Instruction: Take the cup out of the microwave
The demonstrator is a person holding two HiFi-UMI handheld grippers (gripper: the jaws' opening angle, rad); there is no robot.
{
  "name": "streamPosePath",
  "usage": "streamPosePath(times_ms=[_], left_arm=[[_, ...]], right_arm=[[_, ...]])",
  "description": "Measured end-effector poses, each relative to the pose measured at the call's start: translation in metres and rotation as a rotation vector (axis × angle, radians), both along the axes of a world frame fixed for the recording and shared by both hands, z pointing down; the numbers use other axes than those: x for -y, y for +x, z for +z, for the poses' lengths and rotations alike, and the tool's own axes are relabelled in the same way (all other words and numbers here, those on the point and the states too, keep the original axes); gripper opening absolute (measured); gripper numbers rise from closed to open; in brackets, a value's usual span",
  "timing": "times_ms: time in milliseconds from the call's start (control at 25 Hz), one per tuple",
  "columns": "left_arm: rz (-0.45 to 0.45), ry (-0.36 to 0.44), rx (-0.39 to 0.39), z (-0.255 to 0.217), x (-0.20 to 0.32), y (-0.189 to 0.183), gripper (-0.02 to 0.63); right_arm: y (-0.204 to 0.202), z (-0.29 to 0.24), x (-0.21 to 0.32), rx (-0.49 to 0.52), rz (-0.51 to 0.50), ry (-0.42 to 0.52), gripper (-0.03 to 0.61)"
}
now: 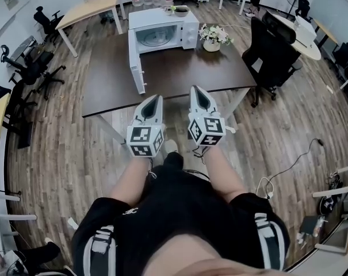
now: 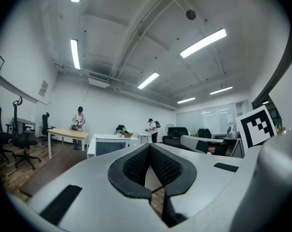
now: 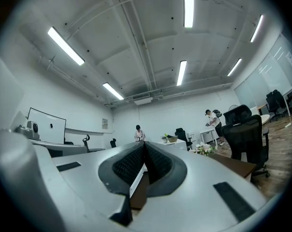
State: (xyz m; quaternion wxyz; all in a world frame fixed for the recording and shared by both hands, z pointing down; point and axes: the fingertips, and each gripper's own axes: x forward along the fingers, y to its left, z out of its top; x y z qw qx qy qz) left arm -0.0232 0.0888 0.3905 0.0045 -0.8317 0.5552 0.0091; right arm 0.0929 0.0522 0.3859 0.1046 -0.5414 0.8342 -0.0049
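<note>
Open office, wood floor; a dark table (image 1: 179,76) carries a white microwave (image 1: 188,27) at its far end, with its door (image 1: 137,68) swung out towards the near side.

Task item: the cup is presumed to be inside the cavity; the head view shows only a pale round shape there, and no cup can be made out.

Tools: left gripper (image 1: 157,98) and right gripper (image 1: 197,89) are side by side over the near table edge, well short of the appliance; both have their jaws pressed together at the tips with nothing between them.

Hazards, as judged:
- Jaws arriving still closed would push the cup deeper or tip it over rather than take hold; they need spreading before entry.
- The open door projects along the left of the approach; the left gripper could strike it, swinging it or shifting the microwave.
- The flower pot (image 1: 212,39) stands just beside the microwave's right side; a wide right-hand approach could knock it over.
- The cavity is low and narrow; lifting the cup too early may catch the upper frame, and any contents, which cannot be seen, could spill.
</note>
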Motion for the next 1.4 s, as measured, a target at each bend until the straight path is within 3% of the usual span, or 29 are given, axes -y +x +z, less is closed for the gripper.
streamPosePath(times_ms=[320,880,1120,1400], left_arm=[[0.018,-0.016,-0.016,0.000,0.140,0.011,0.002],[-0.021,-0.064,-0.041,0.005,0.411,-0.022,0.002],[-0.073,-0.103,-0.046,0.010,0.473,-0.040,0.002],[-0.182,-0.142,-0.052,0.019,0.504,-0.059,0.002]], right_arm=[[0.005,0.008,0.133,-0.025,0.010,-0.027,0.000],[-0.028,0.013,0.408,-0.040,-0.024,-0.078,0.000],[-0.045,0.017,0.477,-0.033,-0.061,-0.102,0.000],[-0.072,0.036,0.523,-0.072,-0.159,-0.120,0.000]])
